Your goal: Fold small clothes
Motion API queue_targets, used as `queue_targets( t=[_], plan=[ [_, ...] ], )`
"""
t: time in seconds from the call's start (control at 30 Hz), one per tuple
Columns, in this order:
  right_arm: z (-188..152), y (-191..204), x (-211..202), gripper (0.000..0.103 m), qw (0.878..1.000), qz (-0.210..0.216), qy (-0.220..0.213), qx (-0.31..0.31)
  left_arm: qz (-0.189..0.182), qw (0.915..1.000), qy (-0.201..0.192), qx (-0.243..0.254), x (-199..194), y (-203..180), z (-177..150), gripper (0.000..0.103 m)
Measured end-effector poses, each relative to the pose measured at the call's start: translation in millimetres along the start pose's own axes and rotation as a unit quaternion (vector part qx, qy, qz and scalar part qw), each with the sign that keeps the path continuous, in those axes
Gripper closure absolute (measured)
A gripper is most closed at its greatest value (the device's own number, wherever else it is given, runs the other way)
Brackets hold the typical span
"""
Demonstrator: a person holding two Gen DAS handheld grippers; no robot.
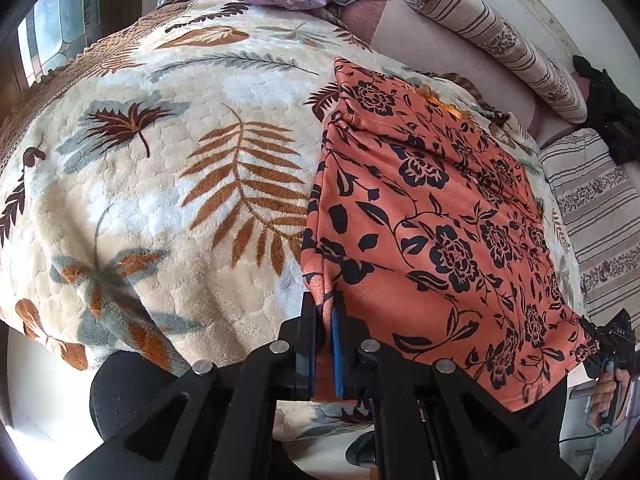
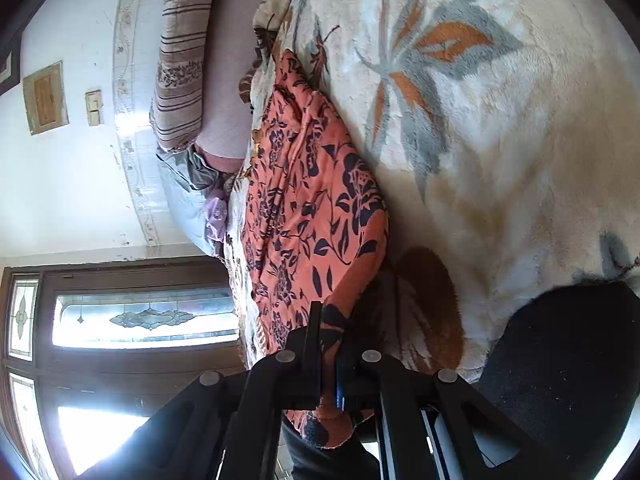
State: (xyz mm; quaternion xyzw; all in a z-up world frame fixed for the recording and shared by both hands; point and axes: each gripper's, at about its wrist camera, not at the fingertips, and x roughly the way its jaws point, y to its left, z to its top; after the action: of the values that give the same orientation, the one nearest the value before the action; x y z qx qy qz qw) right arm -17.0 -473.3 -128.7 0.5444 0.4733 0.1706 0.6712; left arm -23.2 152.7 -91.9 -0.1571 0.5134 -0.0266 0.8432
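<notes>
Orange floral garment [image 1: 432, 220] is pinched at its near corners by left gripper [image 1: 326, 312] and right gripper [image 2: 330, 344]

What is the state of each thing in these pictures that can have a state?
Left gripper: shut on a near corner of the orange floral garment.
Right gripper: shut on another corner of the garment.
Orange floral garment: spread on the blanket, near edge held by both grippers.
Leaf-pattern blanket: lying spread out under the garment.
Striped bolster: lying beyond the blanket.
</notes>
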Motion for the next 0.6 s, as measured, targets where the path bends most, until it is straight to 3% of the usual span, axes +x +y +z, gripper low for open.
queue_targets(
  t=[0.33,0.4,0.6],
  plan=[
    [-1,3,9,0.098,0.999,0.047,0.012,0.019,-0.001,0.9999,0.007,-0.008,6,6,-3,0.097],
    [-1,2,13,0.098,0.996,0.078,0.026,0.027,-0.003,0.9999,0.008,-0.007,7,6,-3,0.097],
    [-5,5,15,0.098,0.996,0.079,0.027,0.012,-0.002,0.9999,0.009,-0.006,8,6,-3,0.097]
  ],
)
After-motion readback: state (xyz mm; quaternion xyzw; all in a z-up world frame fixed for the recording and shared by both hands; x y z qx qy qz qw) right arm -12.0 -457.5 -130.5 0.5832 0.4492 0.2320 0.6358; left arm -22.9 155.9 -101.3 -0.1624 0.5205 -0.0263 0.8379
